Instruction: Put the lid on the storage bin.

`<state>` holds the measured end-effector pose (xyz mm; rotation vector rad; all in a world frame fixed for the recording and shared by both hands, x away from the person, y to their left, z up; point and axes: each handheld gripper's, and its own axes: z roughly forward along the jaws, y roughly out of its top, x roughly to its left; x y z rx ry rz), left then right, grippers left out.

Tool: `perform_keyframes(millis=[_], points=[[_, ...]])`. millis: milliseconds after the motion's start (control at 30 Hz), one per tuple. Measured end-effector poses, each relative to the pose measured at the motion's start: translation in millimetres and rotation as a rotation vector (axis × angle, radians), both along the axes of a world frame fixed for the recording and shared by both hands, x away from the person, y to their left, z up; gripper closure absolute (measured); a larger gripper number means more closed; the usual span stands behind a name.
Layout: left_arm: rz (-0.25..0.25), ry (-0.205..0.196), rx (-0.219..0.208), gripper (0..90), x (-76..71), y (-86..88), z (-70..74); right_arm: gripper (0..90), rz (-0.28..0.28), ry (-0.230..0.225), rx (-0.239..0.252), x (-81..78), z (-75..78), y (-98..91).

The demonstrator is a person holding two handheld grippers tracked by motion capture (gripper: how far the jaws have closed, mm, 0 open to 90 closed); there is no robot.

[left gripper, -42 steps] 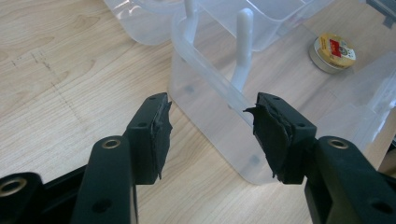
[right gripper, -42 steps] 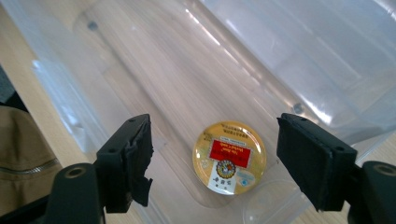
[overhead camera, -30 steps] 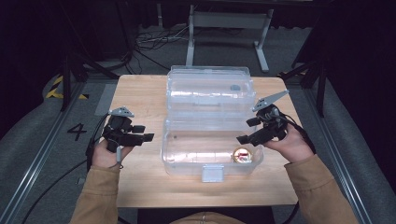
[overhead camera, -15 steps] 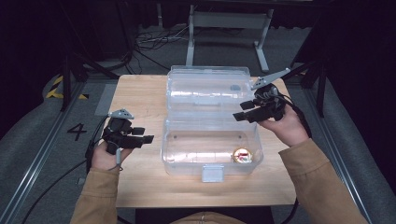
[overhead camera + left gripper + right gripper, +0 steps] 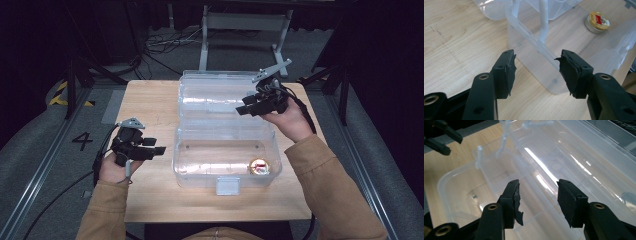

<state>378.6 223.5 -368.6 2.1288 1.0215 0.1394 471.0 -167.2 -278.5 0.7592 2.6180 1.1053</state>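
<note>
Bare light wooden tabletop (image 5: 150, 110) lies open ahead of and beside the left gripper (image 5: 159, 149); just beyond its jaws the clear plastic storage box's (image 5: 225, 172) near wall blocks the way. Below the right gripper (image 5: 241, 109), the box's open transparent lid (image 5: 215, 95) spreads flat, its raised rim and hinge ribs the only obstacles. Inside the box a small round gold-lidded tin (image 5: 259, 166) takes one corner.

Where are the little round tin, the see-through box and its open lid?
round tin (image 5: 259, 166): high view, on its printed top.
clear box (image 5: 186, 176): high view, on its front left wall.
open lid (image 5: 210, 95): high view, on its inner face.
</note>
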Motion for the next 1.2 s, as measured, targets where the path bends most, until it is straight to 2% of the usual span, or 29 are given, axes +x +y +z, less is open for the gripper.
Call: perform_keyframes(millis=[133,200,267,333,433,533,667,800,967,1033,1133,1200], points=[[-0.012,0.001,0.004,46.3,0.3,-2.3,-0.7,55.3,-0.013,0.014,-0.005,9.4,-6.2,6.8],[-0.016,0.002,0.005,46.3,0.0,-4.0,-0.8,55.2,-0.018,0.034,-0.011,13.7,-9.9,9.4],[-0.019,0.001,0.007,46.4,-0.3,-5.7,-0.9,57.5,0.0,0.08,0.007,18.3,-13.0,11.0],[-0.023,0.002,0.006,46.3,-0.6,-6.6,-0.9,58.7,0.007,0.089,0.012,19.6,-14.1,12.4],[-0.024,0.003,0.011,46.3,-0.7,-6.9,-0.5,59.9,0.022,0.082,-0.002,19.1,-15.6,15.6],[-0.026,0.001,0.011,46.3,-0.8,-7.2,-0.5,58.8,0.033,0.023,-0.015,14.4,-13.3,18.0],[-0.028,0.004,0.014,46.3,-0.5,-7.9,-0.9,56.2,0.019,-0.016,0.022,12.6,-5.9,16.2],[-0.034,0.001,0.018,46.3,-0.3,-9.1,-1.3,56.1,-0.003,-0.009,0.021,16.9,-6.1,15.0],[-0.037,0.005,0.017,46.3,-0.5,-10.3,-1.6,61.7,-0.017,0.043,-0.016,25.1,-18.0,17.2],[-0.039,0.002,0.019,46.3,-0.5,-10.4,-1.4,63.6,-0.018,0.042,-0.028,26.6,-21.4,17.5],[-0.042,0.003,0.017,46.3,-1.0,-11.1,-1.1,66.4,-0.026,0.068,-0.043,29.3,-25.6,17.4],[-0.047,0.0,0.017,46.3,-1.0,-12.1,-1.1,67.9,-0.027,0.064,-0.052,29.2,-27.4,18.1]])
